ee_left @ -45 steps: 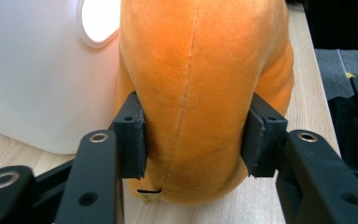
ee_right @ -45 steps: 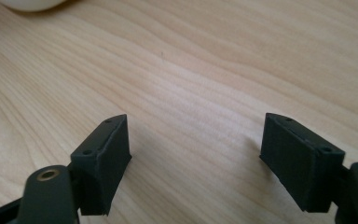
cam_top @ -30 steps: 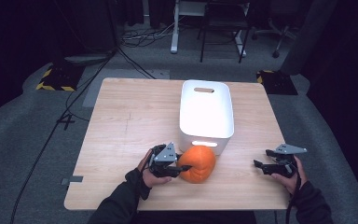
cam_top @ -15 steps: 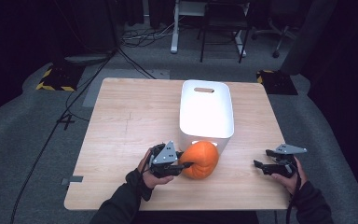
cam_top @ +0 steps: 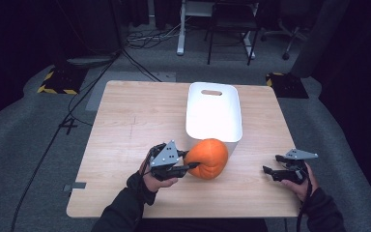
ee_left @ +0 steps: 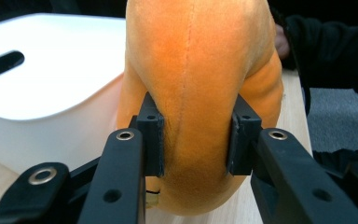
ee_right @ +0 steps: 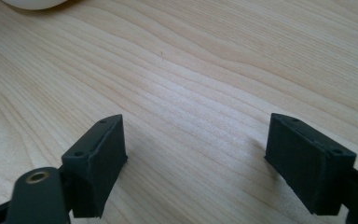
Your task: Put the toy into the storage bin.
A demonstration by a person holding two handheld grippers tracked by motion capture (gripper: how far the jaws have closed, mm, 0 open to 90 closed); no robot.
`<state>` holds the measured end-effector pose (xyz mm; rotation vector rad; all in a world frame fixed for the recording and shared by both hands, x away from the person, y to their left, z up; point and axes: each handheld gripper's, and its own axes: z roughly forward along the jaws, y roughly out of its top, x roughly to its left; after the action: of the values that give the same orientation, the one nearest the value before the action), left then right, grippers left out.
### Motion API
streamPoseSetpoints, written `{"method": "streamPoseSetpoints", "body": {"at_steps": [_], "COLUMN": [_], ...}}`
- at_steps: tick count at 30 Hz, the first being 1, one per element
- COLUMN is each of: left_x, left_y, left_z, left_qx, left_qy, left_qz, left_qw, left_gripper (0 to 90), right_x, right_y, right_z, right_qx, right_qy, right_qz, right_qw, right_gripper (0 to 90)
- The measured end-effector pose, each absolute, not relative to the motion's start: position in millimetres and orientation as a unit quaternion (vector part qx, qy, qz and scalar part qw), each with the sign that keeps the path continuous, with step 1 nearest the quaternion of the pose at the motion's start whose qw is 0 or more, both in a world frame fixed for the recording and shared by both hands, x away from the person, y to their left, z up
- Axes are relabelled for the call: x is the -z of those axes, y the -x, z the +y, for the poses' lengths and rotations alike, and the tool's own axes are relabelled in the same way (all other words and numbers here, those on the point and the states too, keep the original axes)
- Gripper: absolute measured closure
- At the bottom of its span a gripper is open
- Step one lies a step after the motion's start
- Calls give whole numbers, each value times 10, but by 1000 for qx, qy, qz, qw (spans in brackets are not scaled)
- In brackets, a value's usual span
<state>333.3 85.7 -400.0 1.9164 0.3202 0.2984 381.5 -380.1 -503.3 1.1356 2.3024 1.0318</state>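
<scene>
An orange plush pumpkin point(cam_top: 208, 158) hangs just above the table, close against the near end of a white bin point(cam_top: 213, 112). My left gripper point(cam_top: 192, 163) is shut on the pumpkin point(ee_left: 200, 93), its pads pressing into the soft sides. The bin point(ee_left: 42, 84) lies behind the pumpkin in the left gripper view. My right gripper point(cam_top: 268, 172) rests low at the table's near right, open, with bare wood between its fingers point(ee_right: 98, 163).
The wooden table point(cam_top: 135, 121) has free room on its left half and along the near edge. A person's dark sleeve point(ee_left: 335, 42) shows past the pumpkin. Beyond the table are chairs and desk legs point(cam_top: 232, 29) and floor cables.
My left gripper has lifted the pumpkin a little and carried it toward the white bin. The right gripper has stayed where it was.
</scene>
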Motion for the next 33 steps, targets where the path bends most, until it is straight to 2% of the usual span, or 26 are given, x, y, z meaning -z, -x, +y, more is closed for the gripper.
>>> {"method": "streamPoseSetpoints", "body": {"at_steps": [21,33], "left_x": [3558,3256], "left_y": [-3143,-3301], "left_z": [1042,1063], "left_qx": [-153,-171], "left_qy": [-781,-761], "left_qz": [121,132], "left_qw": [593,611], "left_gripper": [653,650], "right_x": [5028,5027], "right_y": [-3805,-3805], "right_z": [-3806,-3807], "right_qx": [-363,-362], "right_qy": [-404,-404], "right_qz": [819,820], "right_qw": [185,185], "right_gripper": [200,199]}}
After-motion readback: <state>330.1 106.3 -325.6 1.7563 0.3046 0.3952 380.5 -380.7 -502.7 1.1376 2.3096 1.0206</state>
